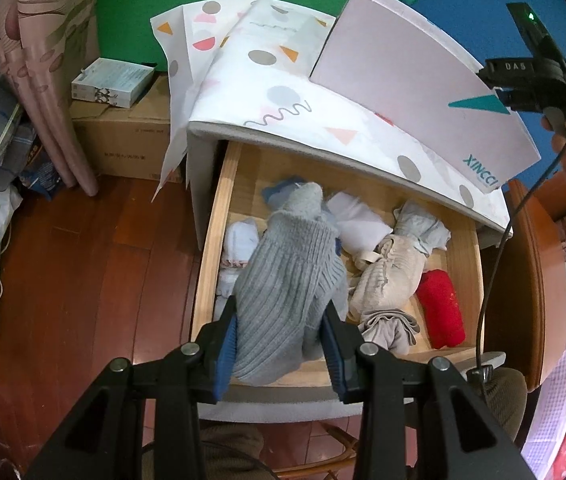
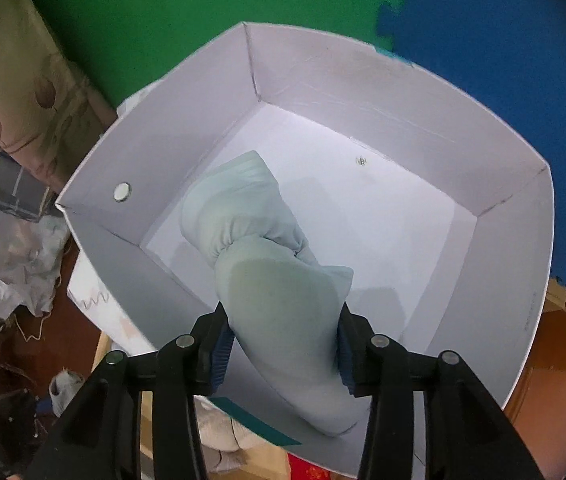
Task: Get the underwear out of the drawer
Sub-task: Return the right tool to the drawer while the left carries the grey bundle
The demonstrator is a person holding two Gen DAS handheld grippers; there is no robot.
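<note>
My left gripper (image 1: 281, 334) is pinching a grey ribbed knit bundle (image 1: 287, 284) between its blue pads, the bundle reaching forward from the fingers over the open wooden drawer (image 1: 219, 240). Below it in the drawer lie more rolled garments: a white folded piece (image 1: 357, 220), a cream roll (image 1: 387, 276), a pale grey-blue roll (image 1: 423, 224) and a bright red roll (image 1: 443, 308), packed close side by side. My right gripper (image 2: 283, 350) is clamped on a pale mint underwear roll (image 2: 267, 264), smooth and soft, cinched at its middle, its far end lying on the floor of the white cardboard box (image 2: 423, 132). Only the left wrist view shows the drawer's contents, the patterned white cloth (image 1: 279, 96) draped over the cabinet top, and the box from outside, with teal lettering on its wall. Only the right wrist view shows the box's plain interior, with a round metal disc (image 2: 122, 191) on one wall; a sliver of drawer and red fabric peeks below its edge.
</note>
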